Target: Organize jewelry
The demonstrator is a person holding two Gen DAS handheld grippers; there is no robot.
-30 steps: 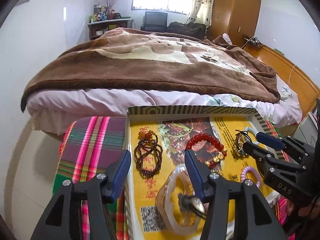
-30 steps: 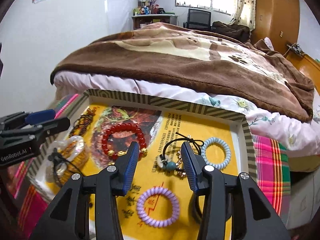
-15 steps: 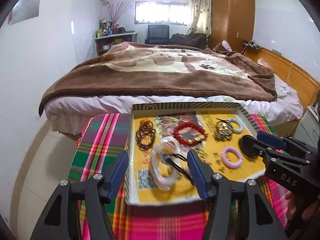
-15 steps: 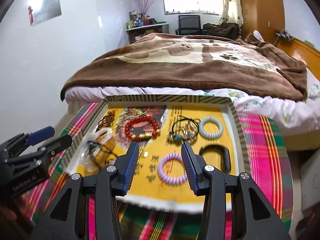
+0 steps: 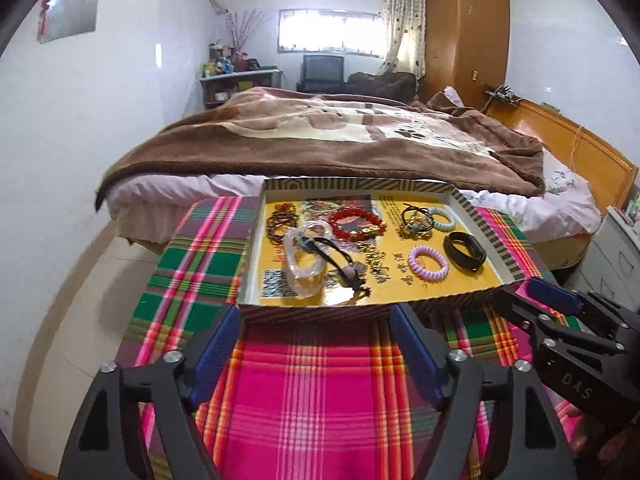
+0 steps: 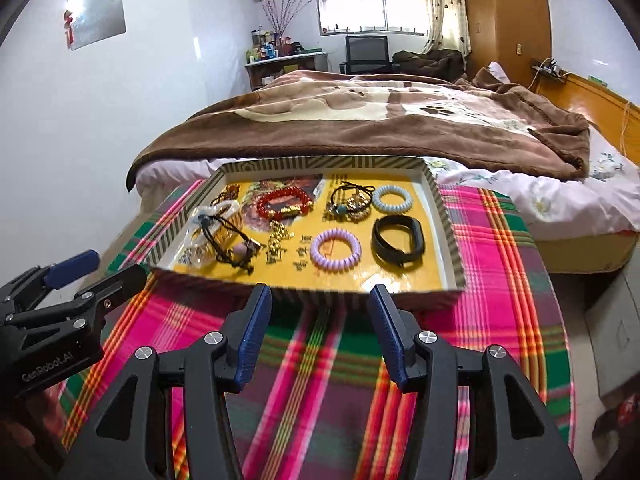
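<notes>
A yellow-lined tray with a striped rim (image 5: 320, 307) (image 6: 450, 220) sits on a plaid cloth. It holds a red bead bracelet (image 5: 356, 222) (image 6: 285, 203), a clear bangle (image 5: 304, 256) (image 6: 200, 236), a purple coil band (image 5: 427, 263) (image 6: 335, 249), a black band (image 5: 464, 250) (image 6: 397, 238), a pale blue coil band (image 5: 442, 219) (image 6: 392, 198), dark bead strands (image 5: 282, 220) and a black cord with a charm (image 5: 340, 260) (image 6: 236, 248). My left gripper (image 5: 316, 348) is open and empty, in front of the tray's near edge. My right gripper (image 6: 318, 330) is open and empty, also short of the tray.
The plaid cloth (image 5: 316, 392) (image 6: 500, 280) covers a small round table. A bed with a brown blanket (image 5: 340, 140) (image 6: 380, 120) stands right behind the tray. A white cabinet (image 5: 616, 256) is at the right. Floor (image 5: 80, 280) lies left of the table.
Both grippers have pulled back and up from over the tray to in front of its near edge. The clear bangle and black cord now lie free in the tray.
</notes>
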